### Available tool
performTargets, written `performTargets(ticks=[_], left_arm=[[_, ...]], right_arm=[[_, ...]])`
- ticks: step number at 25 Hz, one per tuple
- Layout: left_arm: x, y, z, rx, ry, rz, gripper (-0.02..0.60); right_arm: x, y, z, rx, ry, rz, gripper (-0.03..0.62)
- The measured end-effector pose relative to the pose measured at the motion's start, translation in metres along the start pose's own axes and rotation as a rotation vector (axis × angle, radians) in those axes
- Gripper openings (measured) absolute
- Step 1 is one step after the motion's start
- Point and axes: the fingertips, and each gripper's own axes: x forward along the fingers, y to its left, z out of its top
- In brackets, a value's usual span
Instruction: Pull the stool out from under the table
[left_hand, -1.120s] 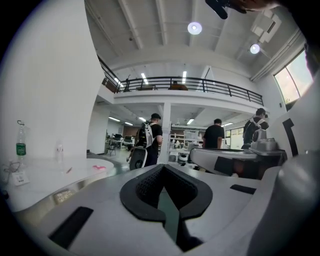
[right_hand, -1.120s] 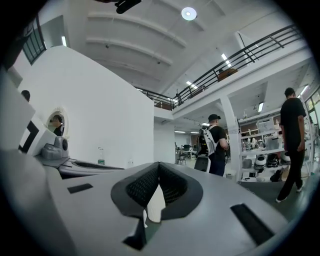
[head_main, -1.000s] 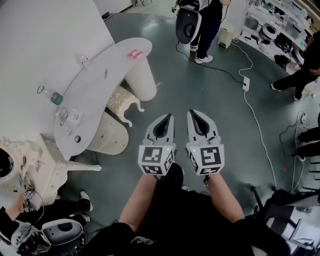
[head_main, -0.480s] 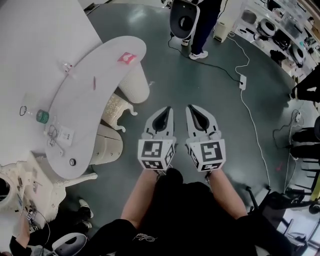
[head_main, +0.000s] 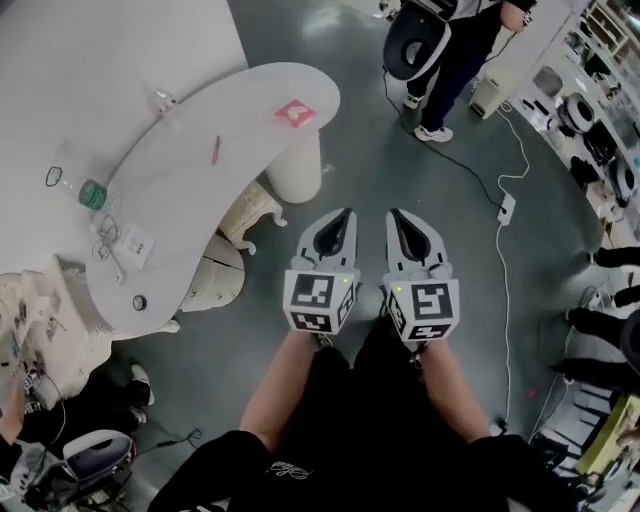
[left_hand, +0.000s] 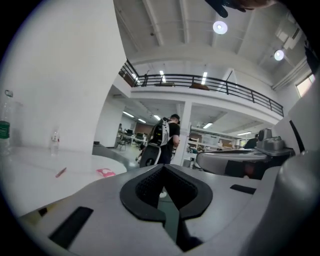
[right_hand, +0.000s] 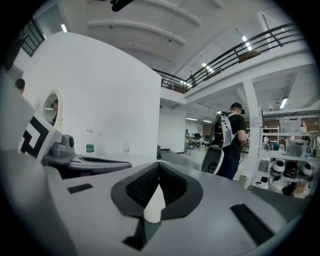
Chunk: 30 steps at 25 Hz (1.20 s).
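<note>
The cream stool (head_main: 247, 208) with curved carved legs is tucked under the white curved table (head_main: 180, 200), between its two round pedestals. My left gripper (head_main: 345, 213) and right gripper (head_main: 393, 214) are held side by side over the grey floor, right of the stool and apart from it. Both are shut with nothing between their jaws. The left gripper view has its own closed tips (left_hand: 164, 168) at centre, with the tabletop (left_hand: 45, 165) at the left. The right gripper (right_hand: 159, 165) points level across the room, and the stool is hidden in both gripper views.
On the table lie a green-capped bottle (head_main: 90, 192), a pink card (head_main: 295, 112), a red pen (head_main: 215, 150) and small items. A person with a white-and-black machine (head_main: 415, 45) stands ahead. A cable and power strip (head_main: 507, 208) cross the floor at the right. Ornate white furniture (head_main: 50, 320) stands at the left.
Both grippers have been carried together across the floor, still shut and side by side. The table and stool have shifted a little to the right in the head view.
</note>
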Motion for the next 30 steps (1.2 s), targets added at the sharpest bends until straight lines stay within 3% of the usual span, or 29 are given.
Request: performTargets(ticks=[4, 8, 12, 16, 23, 26, 30], left_arm=[[0.010, 0.029, -0.003, -0.009, 0.004, 0.132, 0.006], [0.030, 0.051, 0.000, -0.022, -0.016, 0.311, 0.006], [0.058, 0.043, 0.004, -0.035, -0.024, 0.410, 0.006], [0.060, 0.044, -0.015, -0.068, 0.007, 0.551, 0.006], [0.050, 0.076, -0.053, -0.064, 0.090, 0.691, 0.006], [0.052, 0.105, -0.071, -0.032, 0.104, 0.713, 0.006], [0.046, 0.126, -0.116, 0.008, 0.137, 0.729, 0.006]], right_arm=[[0.036, 0.009, 0.000, -0.014, -0.007, 0.141, 0.006], [0.079, 0.008, 0.007, -0.048, -0.035, 0.331, 0.006], [0.105, -0.018, 0.012, -0.060, -0.053, 0.443, 0.006], [0.124, -0.025, -0.003, -0.091, -0.043, 0.560, 0.006], [0.165, 0.009, -0.033, -0.192, -0.025, 0.757, 0.006], [0.194, 0.032, -0.055, -0.209, -0.037, 0.792, 0.006], [0.210, 0.061, -0.110, -0.326, -0.064, 0.854, 0.006]])
